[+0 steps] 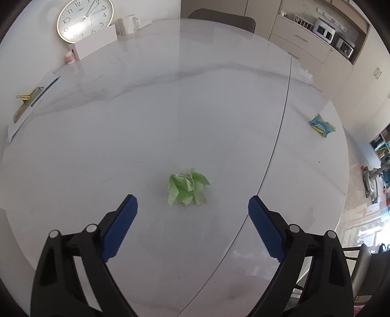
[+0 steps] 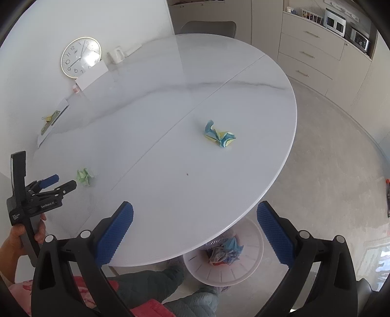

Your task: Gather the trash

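Note:
A crumpled green paper ball (image 1: 187,186) lies on the white round table (image 1: 170,109), just ahead of my open, empty left gripper (image 1: 192,203). The ball also shows in the right wrist view (image 2: 85,176), with the left gripper (image 2: 64,183) beside it. A crumpled blue and yellow paper (image 2: 219,135) lies mid-table, ahead of my open, empty right gripper (image 2: 195,212); in the left wrist view it sits far right (image 1: 321,124). A white bin (image 2: 224,258) with crumpled trash in it stands on the floor under the table's near edge.
A clock (image 1: 84,18), a white box (image 1: 95,42), a mug (image 1: 128,24) and a small jar (image 1: 70,58) stand at the table's far left. Papers with a ruler and clips (image 1: 29,102) lie at the left edge. A chair (image 2: 207,28) and cabinets (image 2: 309,53) stand behind.

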Motion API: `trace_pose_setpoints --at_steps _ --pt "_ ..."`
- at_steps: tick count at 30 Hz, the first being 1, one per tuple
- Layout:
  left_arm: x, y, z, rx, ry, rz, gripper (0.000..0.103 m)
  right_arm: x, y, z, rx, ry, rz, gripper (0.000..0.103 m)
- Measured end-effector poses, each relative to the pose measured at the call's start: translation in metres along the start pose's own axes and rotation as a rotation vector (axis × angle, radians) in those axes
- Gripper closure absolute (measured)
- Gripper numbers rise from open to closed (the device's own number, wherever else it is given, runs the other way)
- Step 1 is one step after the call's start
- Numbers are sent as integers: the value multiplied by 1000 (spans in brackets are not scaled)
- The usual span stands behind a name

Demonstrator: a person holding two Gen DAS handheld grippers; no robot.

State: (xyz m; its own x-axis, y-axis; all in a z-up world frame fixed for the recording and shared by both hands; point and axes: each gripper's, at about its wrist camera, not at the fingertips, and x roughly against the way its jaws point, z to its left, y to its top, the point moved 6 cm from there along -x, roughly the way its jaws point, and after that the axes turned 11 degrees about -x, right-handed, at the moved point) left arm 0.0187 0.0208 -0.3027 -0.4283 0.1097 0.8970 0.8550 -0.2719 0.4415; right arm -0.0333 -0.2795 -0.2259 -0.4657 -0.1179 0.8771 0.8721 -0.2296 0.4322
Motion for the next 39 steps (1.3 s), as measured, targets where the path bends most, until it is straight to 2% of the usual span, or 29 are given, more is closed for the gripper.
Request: trace_pose_setpoints --at_steps 2,7,10,11,15,22,27,30,33,36,38,39 --pt "-15 2 2 -18 -4 17 17 -6 2 3 -16 -8 7 2" --pt "-43 8 1 -78 -15 67 30 -15 8 4 -61 -43 9 2" --pt "-51 8 -3 -107 -35 89 47 -18 9 1 -88 -62 12 2" --pt "-52 9 -5 -111 -42 93 56 -18 8 -1 -96 -66 13 2" --pt "-54 12 -2 -93 -59 83 64 -23 9 -8 -116 -89 14 2" --pt "-38 31 -6 -77 -117 56 66 -54 27 -26 -93 -123 35 2" --pt "-16 56 -37 -115 -190 25 66 -95 55 -30 -50 -63 56 2" --pt "-6 66 -58 -154 -216 8 66 -121 74 -24 11 -26 64 2" --pt "4 73 -75 -172 -251 -8 66 -150 87 -17 115 -35 87 2" --pt "11 77 -86 -194 -248 -24 66 -171 94 -13 195 -48 123 15" --pt "14 78 -91 -200 -240 -34 66 -181 95 -15 205 -52 154 28" --pt "15 77 -93 -202 -240 -34 66 -185 95 -17 203 -54 167 39"
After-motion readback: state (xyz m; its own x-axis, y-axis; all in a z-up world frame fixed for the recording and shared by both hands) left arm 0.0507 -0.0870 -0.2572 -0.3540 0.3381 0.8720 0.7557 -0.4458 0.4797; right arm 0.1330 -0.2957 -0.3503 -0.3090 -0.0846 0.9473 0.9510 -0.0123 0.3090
